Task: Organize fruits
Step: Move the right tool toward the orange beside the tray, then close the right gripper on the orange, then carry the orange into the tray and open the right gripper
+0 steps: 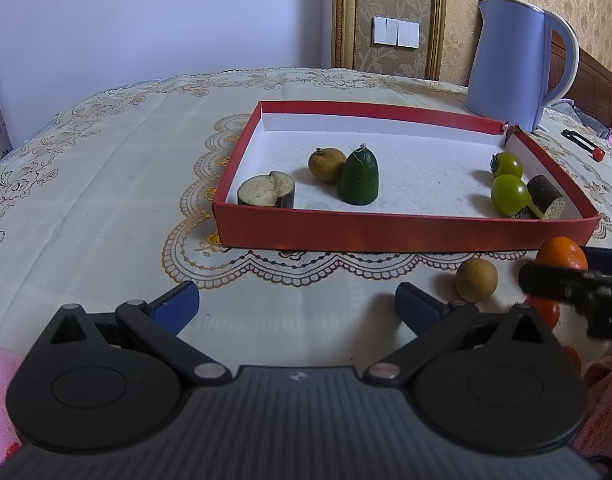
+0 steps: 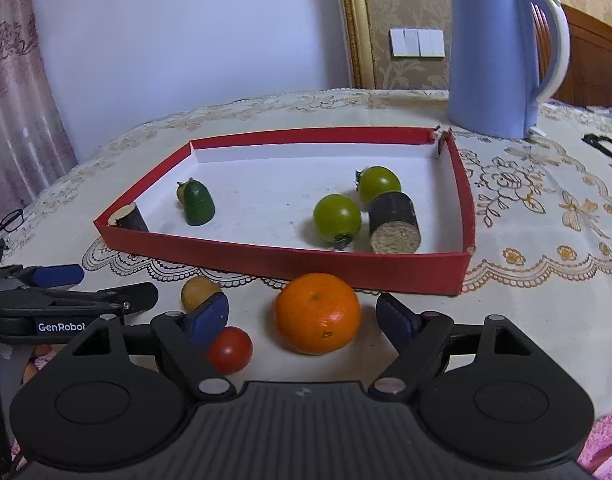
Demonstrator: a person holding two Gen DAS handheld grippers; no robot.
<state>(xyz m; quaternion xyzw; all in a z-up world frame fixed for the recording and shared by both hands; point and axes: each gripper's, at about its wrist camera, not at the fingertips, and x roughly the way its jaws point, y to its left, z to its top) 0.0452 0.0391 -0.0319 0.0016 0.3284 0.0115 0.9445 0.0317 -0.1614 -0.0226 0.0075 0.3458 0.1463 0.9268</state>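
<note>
Lace-clothed table (image 2: 545, 208) bearing red tray (image 2: 266, 266), kettle (image 2: 493, 60), orange (image 2: 317, 312)

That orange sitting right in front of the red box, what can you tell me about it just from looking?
The orange is round, bright and glossy, with fine dimpled peel and a small dark speck low on its side. It looks whole and unpeeled. It rests on the lace tablecloth, just outside the near wall of the red box. It lies between the open blue fingers of the right tool, and neither touches it. A red tomato sits close beside it.
</note>
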